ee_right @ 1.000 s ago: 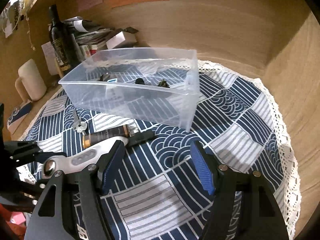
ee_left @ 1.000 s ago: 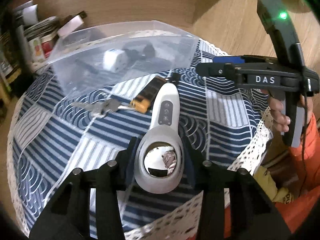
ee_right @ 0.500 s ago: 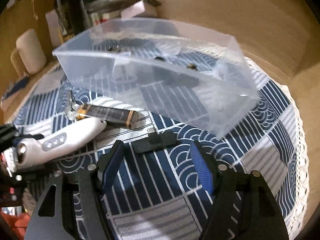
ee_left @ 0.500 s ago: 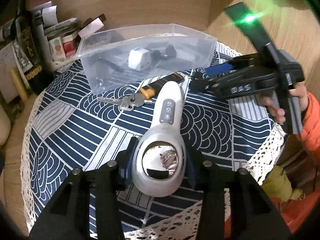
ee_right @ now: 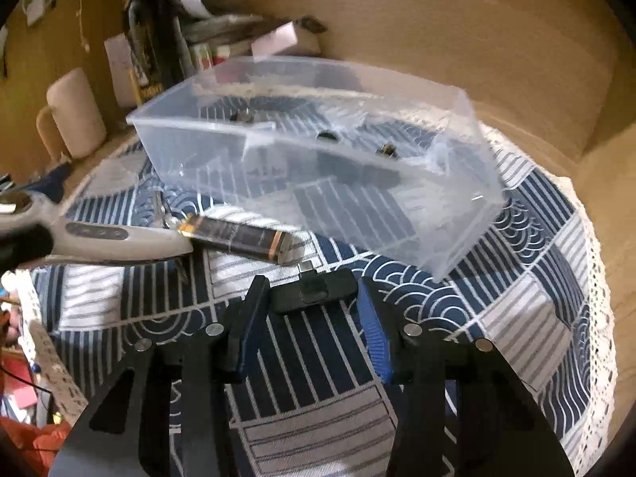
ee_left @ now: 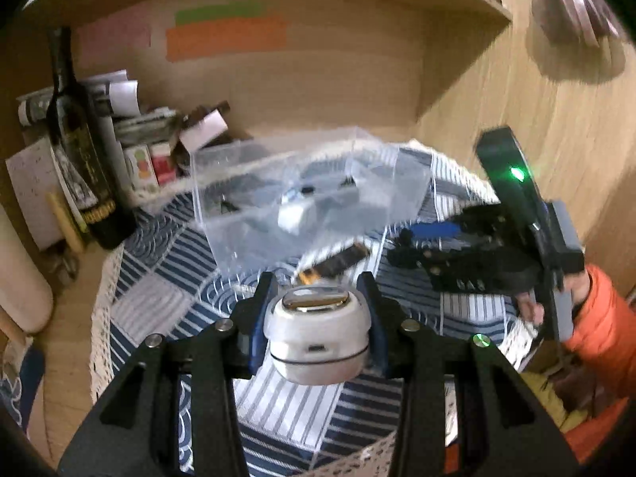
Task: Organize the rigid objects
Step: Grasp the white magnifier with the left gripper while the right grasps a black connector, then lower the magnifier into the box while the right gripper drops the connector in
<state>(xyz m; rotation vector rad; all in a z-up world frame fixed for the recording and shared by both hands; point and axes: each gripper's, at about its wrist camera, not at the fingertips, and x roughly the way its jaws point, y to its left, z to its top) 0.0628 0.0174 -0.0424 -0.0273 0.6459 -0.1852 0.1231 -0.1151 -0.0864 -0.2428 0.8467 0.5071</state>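
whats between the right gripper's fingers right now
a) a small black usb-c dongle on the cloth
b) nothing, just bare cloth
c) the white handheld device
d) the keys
a: the small black USB-C dongle lies on the patterned tablecloth between the open fingers of the right gripper, which do not yet touch it.

Dim warm indoor light, motion blur, strong fisheye warping with dark vignetted corners
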